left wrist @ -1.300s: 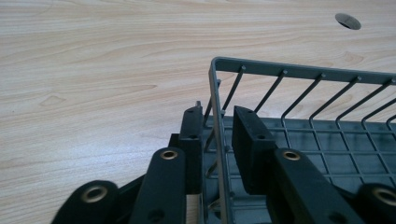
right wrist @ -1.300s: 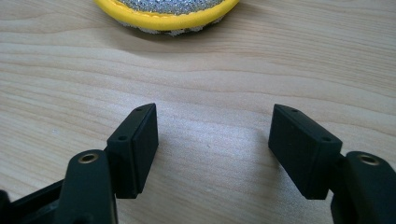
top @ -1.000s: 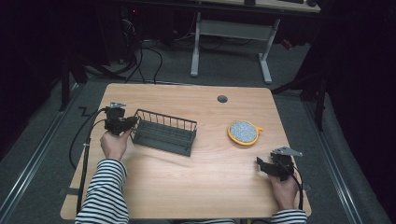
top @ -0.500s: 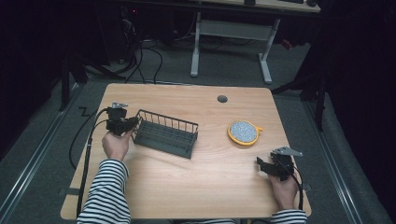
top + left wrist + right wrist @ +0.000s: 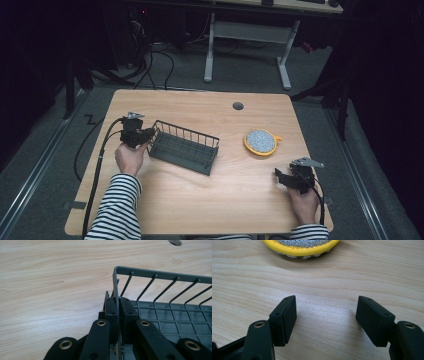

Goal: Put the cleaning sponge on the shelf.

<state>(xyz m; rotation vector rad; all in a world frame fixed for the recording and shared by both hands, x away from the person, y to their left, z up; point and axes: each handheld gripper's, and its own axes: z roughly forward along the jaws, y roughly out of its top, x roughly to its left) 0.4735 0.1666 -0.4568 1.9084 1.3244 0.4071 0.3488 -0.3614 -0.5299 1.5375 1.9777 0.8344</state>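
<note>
High view: my left claw (image 5: 146,135) clamps the wire rack (image 5: 184,147) by its end on the wooden tabletop (image 5: 210,200). Left gripper view: jaws pinch the rack's (image 5: 160,290) rim. Right gripper view: my right claw (image 5: 325,322) gapes near a round yellow-rimmed scrubber (image 5: 300,246).

On the tabletop (image 5: 200,200), a wire rack (image 5: 184,147) is placed left of centre; a round pad (image 5: 261,142) is set well apart to its right.

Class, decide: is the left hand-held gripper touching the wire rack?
Touching. The left gripper view shows the left hand-held gripper with its jaws closed on the end wall of the wire rack.
</note>
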